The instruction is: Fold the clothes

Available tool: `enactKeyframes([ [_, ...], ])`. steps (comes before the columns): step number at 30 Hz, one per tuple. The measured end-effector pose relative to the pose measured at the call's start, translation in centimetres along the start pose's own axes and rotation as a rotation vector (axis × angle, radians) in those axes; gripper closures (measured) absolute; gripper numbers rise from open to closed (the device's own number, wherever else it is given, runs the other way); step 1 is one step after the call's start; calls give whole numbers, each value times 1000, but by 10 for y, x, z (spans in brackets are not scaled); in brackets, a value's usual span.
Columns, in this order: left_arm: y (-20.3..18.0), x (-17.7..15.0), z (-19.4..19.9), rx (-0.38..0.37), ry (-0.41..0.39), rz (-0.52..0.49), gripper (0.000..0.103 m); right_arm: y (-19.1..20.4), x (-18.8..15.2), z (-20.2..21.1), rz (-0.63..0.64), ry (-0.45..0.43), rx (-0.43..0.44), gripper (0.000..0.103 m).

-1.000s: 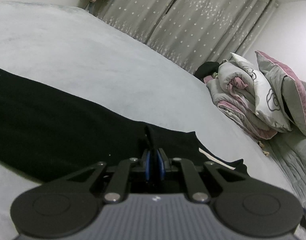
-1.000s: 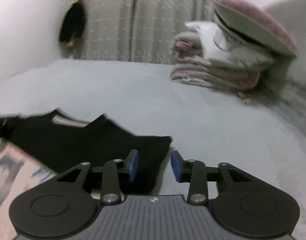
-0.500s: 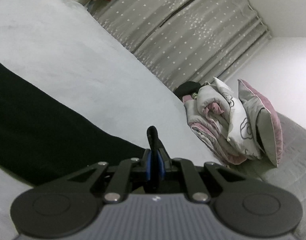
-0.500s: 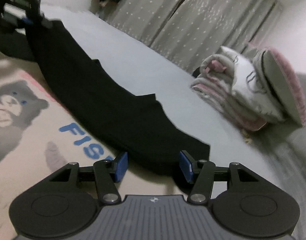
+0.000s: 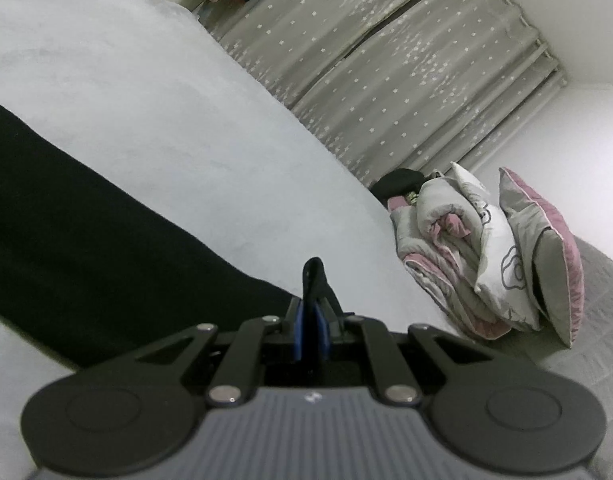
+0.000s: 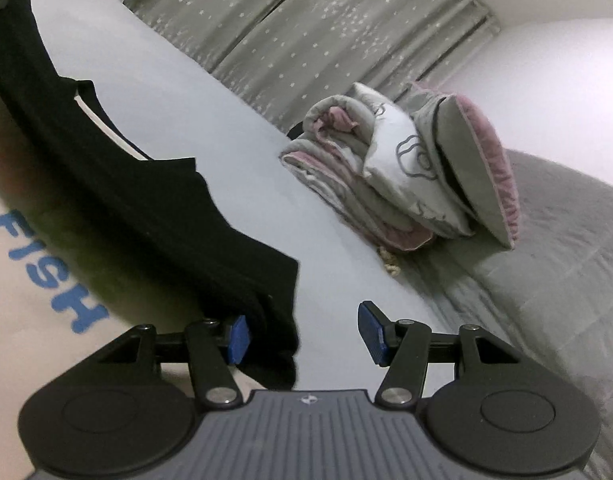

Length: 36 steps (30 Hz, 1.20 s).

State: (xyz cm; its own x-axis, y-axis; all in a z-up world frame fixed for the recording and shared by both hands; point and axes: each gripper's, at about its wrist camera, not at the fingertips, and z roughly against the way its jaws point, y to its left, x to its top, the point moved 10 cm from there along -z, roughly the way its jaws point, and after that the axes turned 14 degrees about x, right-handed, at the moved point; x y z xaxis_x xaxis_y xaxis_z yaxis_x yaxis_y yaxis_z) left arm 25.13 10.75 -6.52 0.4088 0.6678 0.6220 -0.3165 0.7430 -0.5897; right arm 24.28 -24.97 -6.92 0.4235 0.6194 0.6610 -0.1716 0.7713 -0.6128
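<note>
Since a second ago the right tool (image 6: 304, 334) has dropped low over the bed and rolled, and its view has swung from the level bedding to a tilted look along the black cloth garment (image 6: 146, 216); the left tool (image 5: 311, 334) has rolled too, so the bed now slopes across its view. Nearest in the left wrist view, the left tool is clenched on a raised pinch of the black cloth garment (image 5: 78, 248), a small dark fold standing up between its blue pads (image 5: 321, 330). The right tool is released: its blue pads (image 6: 371, 330) stand apart, the garment's hanging end lying against the left pad and clear of the right one. Beside the garment in the right wrist view lies a cream printed fabric with blue letters reading FISH (image 6: 46, 276). The garment stretches in a long band across the pale grey bed cover (image 5: 166, 128). Farther off, a rolled grey, pink and white quilt (image 5: 446, 260) sits on the bed with a grey and pink pillow (image 5: 546, 256) leaning against it, on a grey quilted blanket (image 6: 546, 260). Behind them hang grey curtains with small white dots (image 5: 386, 80).
</note>
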Motion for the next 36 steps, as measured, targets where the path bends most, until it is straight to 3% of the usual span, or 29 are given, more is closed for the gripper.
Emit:
enactKeyframes([
  [9, 3, -4, -1, 31, 8, -28, 95, -12, -20, 1, 51, 33, -46, 50],
  [14, 3, -7, -3, 43, 30, -46, 95, -16, -33, -3, -6, 62, -3, 54],
  [17, 4, -10, -5, 51, 50, -59, 95, -13, -31, -1, 13, 35, 28, 76],
  [18, 4, -10, -5, 52, 52, -62, 95, -8, -30, 0, 40, 21, 53, 90],
  [19, 4, -10, -5, 52, 52, -65, 95, -2, -30, -1, 75, 11, 75, 97],
  [23, 6, -11, -4, 72, 58, -82, 95, 3, -33, 2, 121, 13, 62, 100],
  [26, 8, -16, -1, 170, 71, -156, 95, -2, -38, 4, 117, 30, 53, 100],
  [28, 4, -19, -1, 189, 80, -181, 95, 3, -45, 1, 149, 59, 82, 100],
  [36, 20, -15, -8, 202, 82, -125, 93, 4, -57, 6, 148, 130, 169, 100],
])
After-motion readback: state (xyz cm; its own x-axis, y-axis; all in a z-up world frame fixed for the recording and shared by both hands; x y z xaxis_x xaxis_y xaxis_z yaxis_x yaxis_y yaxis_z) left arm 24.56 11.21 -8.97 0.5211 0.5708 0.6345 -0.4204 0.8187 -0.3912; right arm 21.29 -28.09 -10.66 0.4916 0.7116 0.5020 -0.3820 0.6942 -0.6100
